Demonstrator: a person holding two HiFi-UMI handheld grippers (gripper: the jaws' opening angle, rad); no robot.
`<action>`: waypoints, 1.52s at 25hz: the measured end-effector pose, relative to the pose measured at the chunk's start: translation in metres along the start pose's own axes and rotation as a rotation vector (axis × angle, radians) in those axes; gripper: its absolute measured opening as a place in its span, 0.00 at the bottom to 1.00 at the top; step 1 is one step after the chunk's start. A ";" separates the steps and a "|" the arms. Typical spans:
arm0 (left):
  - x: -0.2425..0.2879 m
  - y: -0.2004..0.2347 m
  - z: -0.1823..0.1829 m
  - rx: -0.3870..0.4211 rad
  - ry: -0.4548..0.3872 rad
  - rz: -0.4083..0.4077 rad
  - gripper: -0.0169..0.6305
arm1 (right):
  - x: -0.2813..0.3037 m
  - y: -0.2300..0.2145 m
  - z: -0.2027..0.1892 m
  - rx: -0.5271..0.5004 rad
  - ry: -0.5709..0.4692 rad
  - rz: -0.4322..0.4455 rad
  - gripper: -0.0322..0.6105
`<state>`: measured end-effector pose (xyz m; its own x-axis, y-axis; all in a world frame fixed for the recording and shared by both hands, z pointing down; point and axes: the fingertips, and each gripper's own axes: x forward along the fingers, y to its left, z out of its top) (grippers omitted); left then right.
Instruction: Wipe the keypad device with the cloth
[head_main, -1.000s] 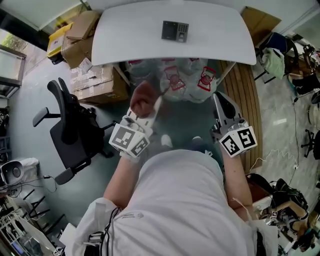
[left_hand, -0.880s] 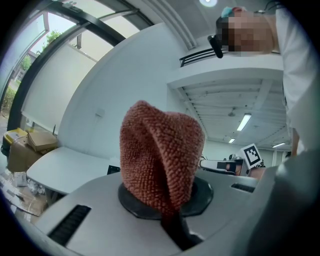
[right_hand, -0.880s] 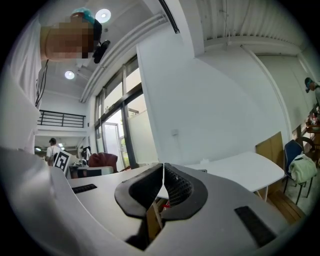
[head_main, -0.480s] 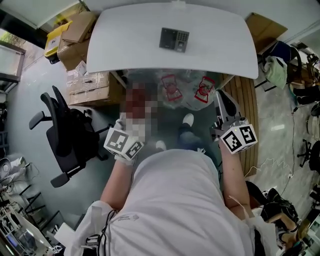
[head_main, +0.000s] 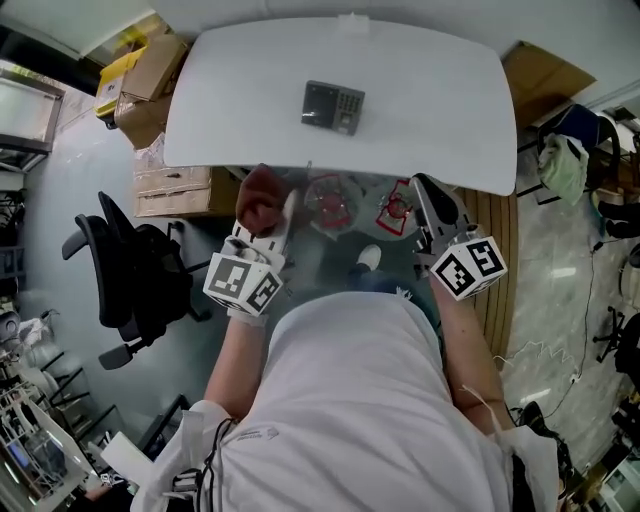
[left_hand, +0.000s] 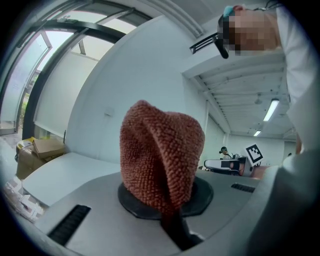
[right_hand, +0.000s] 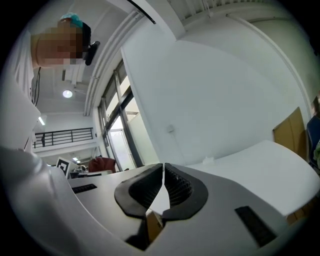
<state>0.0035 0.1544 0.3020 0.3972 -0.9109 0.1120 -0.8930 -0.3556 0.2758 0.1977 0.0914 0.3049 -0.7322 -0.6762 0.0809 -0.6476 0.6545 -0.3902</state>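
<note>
Well ahead, the white table (head_main: 440, 110) is carrying the keypad device (head_main: 333, 105) at its middle, the left gripper (head_main: 272, 222) is clamping the bunched red cloth (left_hand: 161, 150), and the right gripper (right_hand: 163, 186) is sitting closed and empty, so the unbraced device is probably risking a slide once wiped

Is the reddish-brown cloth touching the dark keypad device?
Apart. Head view: reddish-brown cloth in the left hand-held gripper hangs short of the white table, bare tabletop before the dark keypad device.

Your head camera is looking steeply down past your torso at the far counter (head_main: 430, 110). Each gripper camera is riding close behind its fingers (right_hand: 220, 210), facing level toward that counter.
</note>
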 end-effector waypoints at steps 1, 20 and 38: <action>0.008 0.000 0.000 0.005 0.000 0.010 0.06 | 0.004 -0.007 0.001 0.006 0.006 0.008 0.09; 0.074 0.088 -0.017 -0.052 0.085 -0.010 0.06 | 0.113 -0.063 -0.024 0.038 0.141 -0.042 0.10; 0.182 0.180 -0.082 0.008 0.325 -0.206 0.07 | 0.225 -0.139 -0.116 0.122 0.362 -0.186 0.34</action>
<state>-0.0675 -0.0583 0.4507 0.6139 -0.7067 0.3517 -0.7885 -0.5274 0.3164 0.0980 -0.1124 0.4840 -0.6463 -0.6026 0.4682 -0.7618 0.4733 -0.4424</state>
